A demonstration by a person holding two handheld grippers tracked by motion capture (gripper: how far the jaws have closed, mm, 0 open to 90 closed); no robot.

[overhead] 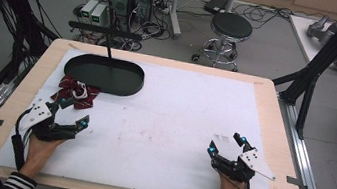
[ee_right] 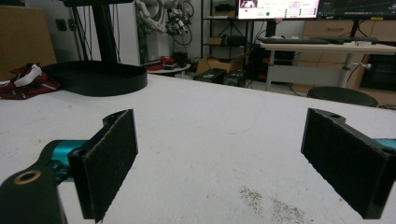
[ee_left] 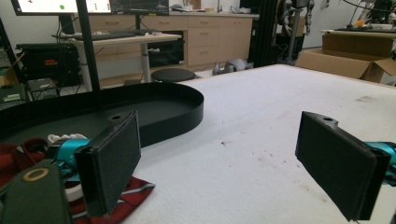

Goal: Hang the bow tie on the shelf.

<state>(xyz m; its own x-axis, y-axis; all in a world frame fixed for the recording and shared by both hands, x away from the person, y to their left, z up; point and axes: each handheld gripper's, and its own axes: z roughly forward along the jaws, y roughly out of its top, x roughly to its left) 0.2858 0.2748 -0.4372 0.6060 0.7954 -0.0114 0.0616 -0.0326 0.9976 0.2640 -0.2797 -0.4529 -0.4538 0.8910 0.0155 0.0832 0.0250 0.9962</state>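
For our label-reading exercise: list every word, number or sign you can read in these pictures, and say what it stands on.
None can be read.
Monitor in the left gripper view: coloured marks, too blurred.
Monitors in the right gripper view: rows of text, too small.
Two white boxes on the floor: green fronts, no legible print.
Red cloth, black tray, and both grippers, left and right: no lettering seen.

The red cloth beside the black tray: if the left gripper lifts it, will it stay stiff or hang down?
The red cloth lies crumpled in folds, so it will probably droop and unfold when lifted. It looks thin, so likely light. Pushed, it may bunch up against the black tray rather than slide. The left gripper is open beside it.
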